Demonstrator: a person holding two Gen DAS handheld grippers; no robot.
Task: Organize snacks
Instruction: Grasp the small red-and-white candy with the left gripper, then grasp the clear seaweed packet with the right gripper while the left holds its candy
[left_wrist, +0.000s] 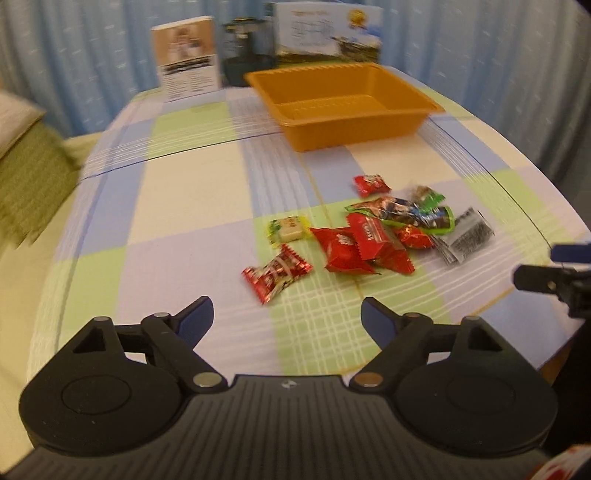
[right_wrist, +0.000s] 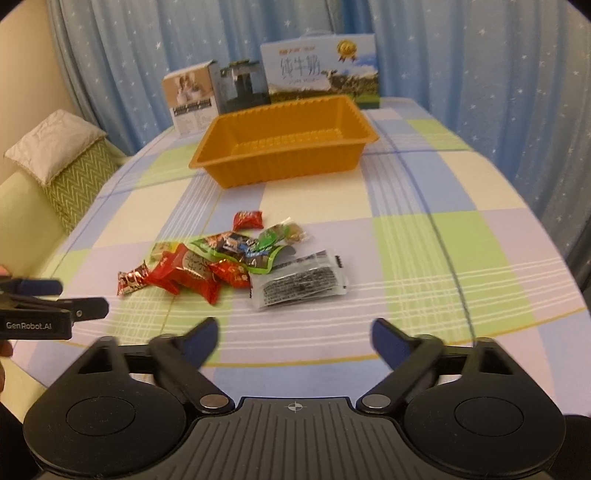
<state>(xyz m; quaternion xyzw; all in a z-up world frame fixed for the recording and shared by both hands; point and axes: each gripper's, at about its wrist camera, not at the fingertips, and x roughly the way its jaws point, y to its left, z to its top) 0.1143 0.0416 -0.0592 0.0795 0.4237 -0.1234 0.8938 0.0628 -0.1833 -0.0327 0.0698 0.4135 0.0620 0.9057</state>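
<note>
The left hand-held gripper (left_wrist: 287, 319) hangs over the checked desk (left_wrist: 184, 192) with its jaws apart and nothing between them; just ahead of its fingertips lies a red twisted candy (left_wrist: 276, 274), and beyond that, slightly to the right, the heap of snacks (left_wrist: 384, 230); the right hand-held gripper (right_wrist: 295, 339) also stands with jaws apart and empty, the clear packet with black print (right_wrist: 301, 282) just ahead of it and the red wrappers (right_wrist: 184, 273) ahead to its left; the orange tray (right_wrist: 284, 162) sits empty well beyond both, farther along the desk; behind it stand boxes (right_wrist: 319, 72) against a blue curtain (right_wrist: 461, 55).
</note>
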